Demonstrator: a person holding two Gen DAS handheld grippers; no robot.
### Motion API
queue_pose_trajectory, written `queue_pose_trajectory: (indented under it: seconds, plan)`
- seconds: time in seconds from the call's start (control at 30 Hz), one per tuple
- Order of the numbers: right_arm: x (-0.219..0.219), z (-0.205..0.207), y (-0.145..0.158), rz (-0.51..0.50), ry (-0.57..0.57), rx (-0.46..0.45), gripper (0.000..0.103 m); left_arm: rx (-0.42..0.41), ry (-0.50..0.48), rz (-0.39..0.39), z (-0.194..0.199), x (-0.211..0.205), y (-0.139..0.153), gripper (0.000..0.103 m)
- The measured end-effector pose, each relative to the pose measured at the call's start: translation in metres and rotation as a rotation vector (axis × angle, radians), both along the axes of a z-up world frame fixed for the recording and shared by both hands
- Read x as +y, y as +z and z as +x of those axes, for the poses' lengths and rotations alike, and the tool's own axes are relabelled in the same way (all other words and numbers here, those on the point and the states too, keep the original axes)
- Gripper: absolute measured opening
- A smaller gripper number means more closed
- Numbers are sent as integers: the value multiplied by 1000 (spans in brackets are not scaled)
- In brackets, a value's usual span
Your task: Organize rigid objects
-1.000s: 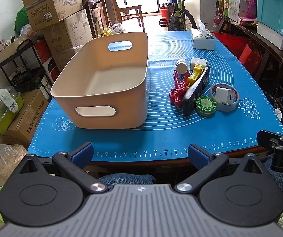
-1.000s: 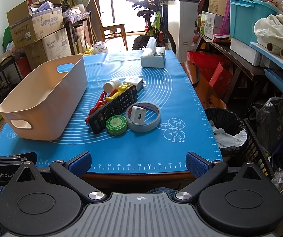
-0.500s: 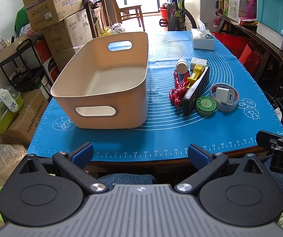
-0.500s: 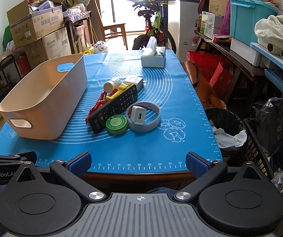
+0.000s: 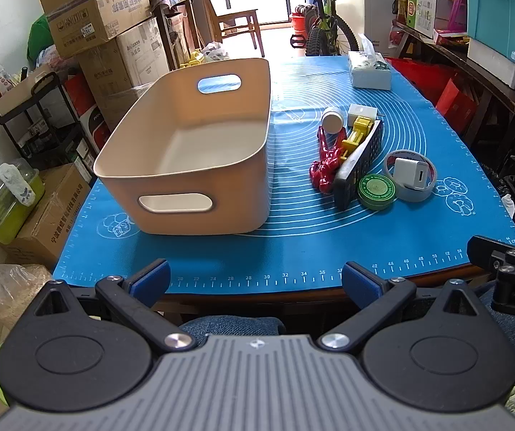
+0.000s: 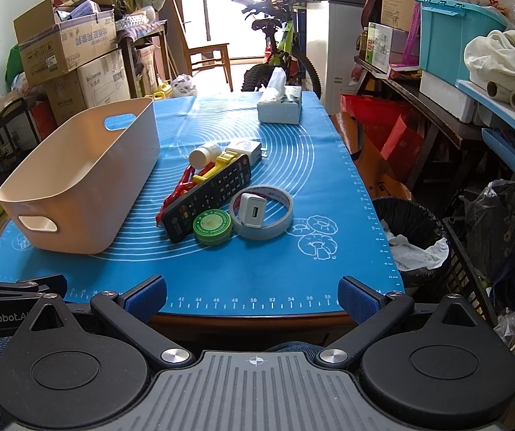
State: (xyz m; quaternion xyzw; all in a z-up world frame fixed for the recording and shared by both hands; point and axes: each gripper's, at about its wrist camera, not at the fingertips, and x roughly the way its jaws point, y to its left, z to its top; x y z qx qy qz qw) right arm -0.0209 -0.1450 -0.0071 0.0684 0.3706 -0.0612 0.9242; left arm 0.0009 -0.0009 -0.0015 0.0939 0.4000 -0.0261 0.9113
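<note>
left gripper (image 5: 255,280) wide open, empty | right gripper (image 6: 252,292) same | only right view shows remote (image 6: 209,197) buttons; left sees inside bin (image 5: 200,143)

Blue measuring mat (image 6: 257,273) over wooden table. Tissue box (image 6: 279,104) at mat's far end. Stacked cardboard boxes (image 5: 103,25) at left; wooden chair (image 6: 209,54) and bicycle (image 6: 275,54) beyond table. Teal storage bin (image 6: 451,36) on right-hand shelf. Black waste bin (image 6: 410,240) with crumpled paper beside table's right edge.
</note>
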Motion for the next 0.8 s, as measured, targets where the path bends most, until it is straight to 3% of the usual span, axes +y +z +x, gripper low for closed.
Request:
queue_pose_trajectory:
  seconds: [0.47, 0.8]
  plan:
    - [1, 4, 4, -9, -7, 22, 100, -5, -1, -18, 5, 5, 9, 100]
    - [3, 36, 31, -9, -21, -26, 100, -126, 36, -65, 50, 30, 55, 101]
